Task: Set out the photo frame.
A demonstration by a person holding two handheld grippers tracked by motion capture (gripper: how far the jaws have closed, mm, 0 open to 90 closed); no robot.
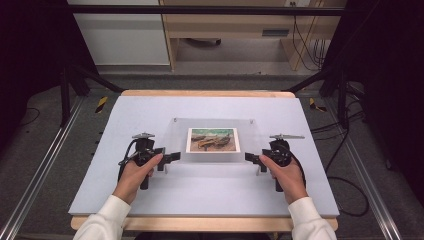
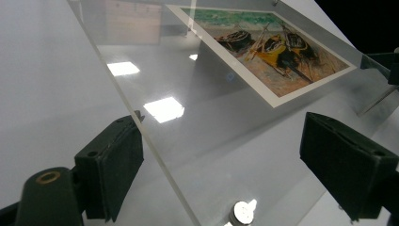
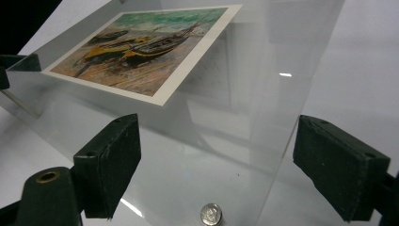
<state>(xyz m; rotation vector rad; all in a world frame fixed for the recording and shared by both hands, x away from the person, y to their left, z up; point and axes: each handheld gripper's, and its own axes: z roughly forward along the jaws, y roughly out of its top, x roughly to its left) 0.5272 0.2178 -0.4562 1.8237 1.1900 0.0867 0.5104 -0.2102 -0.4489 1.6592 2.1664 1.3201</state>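
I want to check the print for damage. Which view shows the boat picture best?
The right gripper view: the boat picture is close and sharp there. The left gripper view shows it close but more slanted; the high view shows it small.

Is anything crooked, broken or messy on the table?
Nothing stands out. The boat picture lies flat and straight under the clear sheet, square to the table. No cracks or spills show. Both the left gripper and right gripper are open at its sides.
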